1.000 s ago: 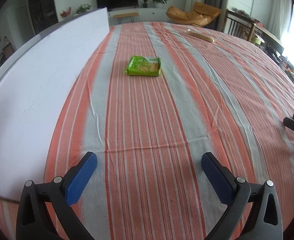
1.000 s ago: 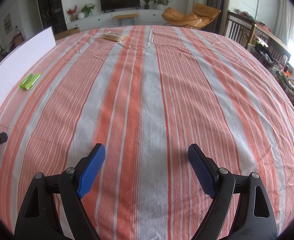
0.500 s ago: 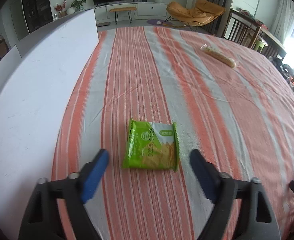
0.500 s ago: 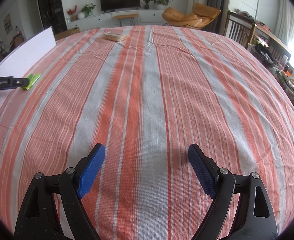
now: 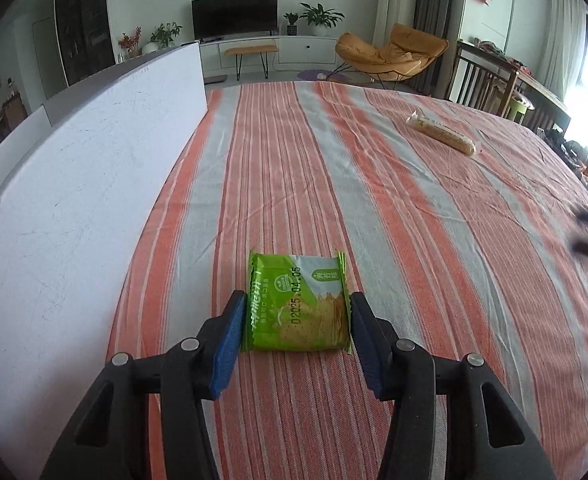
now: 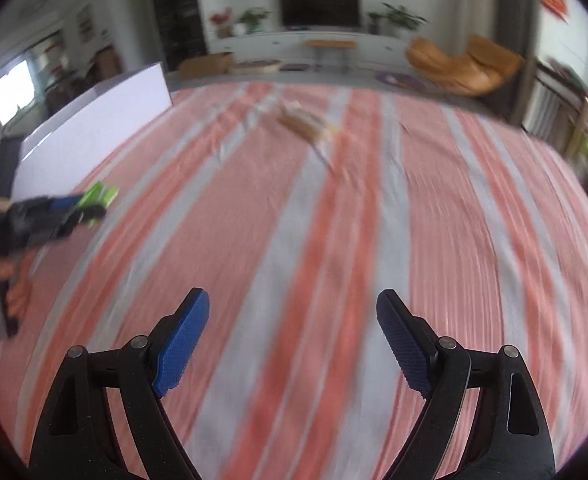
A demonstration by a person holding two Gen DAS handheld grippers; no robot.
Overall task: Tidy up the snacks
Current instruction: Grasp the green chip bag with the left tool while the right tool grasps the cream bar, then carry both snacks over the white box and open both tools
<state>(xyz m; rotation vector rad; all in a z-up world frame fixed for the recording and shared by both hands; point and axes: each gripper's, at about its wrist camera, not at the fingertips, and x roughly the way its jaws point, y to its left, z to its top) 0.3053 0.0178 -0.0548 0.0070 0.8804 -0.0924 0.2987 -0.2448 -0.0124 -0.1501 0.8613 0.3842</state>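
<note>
A green cracker packet (image 5: pixel 297 304) lies flat on the striped tablecloth (image 5: pixel 393 216). My left gripper (image 5: pixel 295 312) has closed in around it, its blue pads touching the packet's two side edges. The packet also shows in the right wrist view (image 6: pixel 100 196), blurred, between the left gripper's fingers (image 6: pixel 64 205). A long beige snack packet (image 5: pixel 443 136) lies far right on the cloth; it also shows in the right wrist view (image 6: pixel 301 122), blurred. My right gripper (image 6: pixel 292 306) is open and empty above the cloth, well short of it.
A tall white board (image 5: pixel 74 184) stands along the left side of the table, close to the green packet. Chairs (image 5: pixel 489 84) stand past the table's far right edge. The right wrist view is motion-blurred.
My left gripper moved forward to the green packet and closed its fingers onto its sides. My right gripper, still before, is now moving forward over the cloth towards the beige packet.
</note>
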